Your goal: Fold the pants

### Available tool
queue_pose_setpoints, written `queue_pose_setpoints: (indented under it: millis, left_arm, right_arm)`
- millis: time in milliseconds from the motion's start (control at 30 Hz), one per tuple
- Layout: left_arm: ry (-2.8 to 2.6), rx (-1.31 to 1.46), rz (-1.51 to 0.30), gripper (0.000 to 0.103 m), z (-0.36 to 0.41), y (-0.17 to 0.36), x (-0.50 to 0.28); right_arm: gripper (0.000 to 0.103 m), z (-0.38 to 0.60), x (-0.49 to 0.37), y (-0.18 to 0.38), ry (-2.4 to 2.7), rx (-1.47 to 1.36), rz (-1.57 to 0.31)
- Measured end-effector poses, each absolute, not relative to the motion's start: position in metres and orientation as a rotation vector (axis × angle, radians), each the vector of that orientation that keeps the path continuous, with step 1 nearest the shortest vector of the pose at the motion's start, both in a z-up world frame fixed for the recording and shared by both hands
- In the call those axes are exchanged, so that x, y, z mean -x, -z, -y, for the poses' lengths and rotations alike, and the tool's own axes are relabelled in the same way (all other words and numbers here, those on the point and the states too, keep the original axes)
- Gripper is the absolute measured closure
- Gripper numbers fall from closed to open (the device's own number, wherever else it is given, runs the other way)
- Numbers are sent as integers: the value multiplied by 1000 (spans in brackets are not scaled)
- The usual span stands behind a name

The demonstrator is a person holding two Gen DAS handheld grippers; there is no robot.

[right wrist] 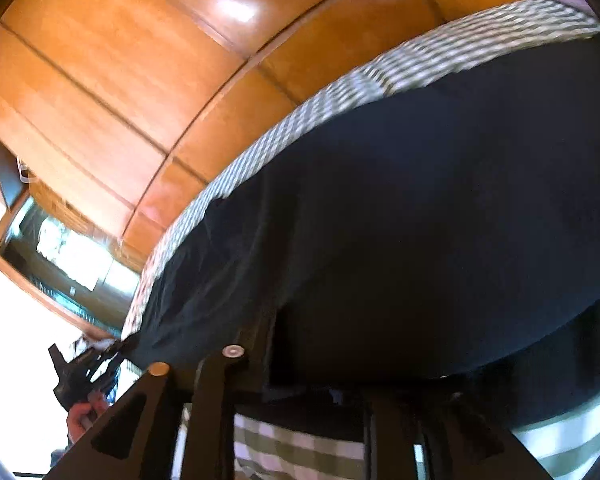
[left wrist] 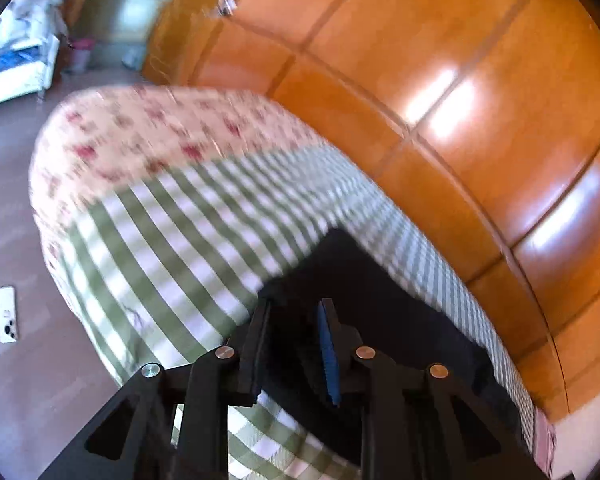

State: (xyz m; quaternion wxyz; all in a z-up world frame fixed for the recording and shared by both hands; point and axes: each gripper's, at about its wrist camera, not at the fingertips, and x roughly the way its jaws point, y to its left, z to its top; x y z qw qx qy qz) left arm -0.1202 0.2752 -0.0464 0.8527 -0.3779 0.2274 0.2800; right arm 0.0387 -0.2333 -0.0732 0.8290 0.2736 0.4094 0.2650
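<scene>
Lying across green-and-white checked bedding [left wrist: 172, 240], black pants [left wrist: 380, 304] fill lower centre to lower right of left wrist frame. Left gripper [left wrist: 296, 356] at bottom centre, fingers apart, black cloth between them; grip on cloth not confirmed, so cannot tell if clamped. One finger carries a blue ribbed pad [left wrist: 327, 356]. Floral-print section of bedding [left wrist: 140, 128] toward upper left. Orange wooden wardrobe panels [left wrist: 460, 80] across upper right. White phone [left wrist: 7, 314] on floor at left edge. Frame motion-blurred.

Right wrist frame: pants [right wrist: 420, 220] cover centre and right, raised as a dark sheet above checked bedding [right wrist: 292, 448] at bottom. Right gripper [right wrist: 312, 384] at bottom centre, tips buried in dark cloth; apart or together cannot tell. Far corner of pants bunched at lower left, pinched by left gripper [right wrist: 112, 350], with a hand [right wrist: 82, 416] below it. Wooden panels [right wrist: 140, 60] across upper left.
</scene>
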Motion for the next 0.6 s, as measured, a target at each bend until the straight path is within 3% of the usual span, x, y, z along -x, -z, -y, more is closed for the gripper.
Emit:
queue_pose_setpoints:
  millis: [200,567,600]
  left_arm:
    - [-566,677,-387,75,-251,22,112]
    - [-93,560,-646,73,-150,66,1]
    - [-79,559,-653,73,-145,68,-3]
  right_arm:
    - [65,325,-55,63,-336,-697,-760]
    - [66,482,-72,84,2,-974,-621]
    - [73,490,-74,86,3,-985,-621]
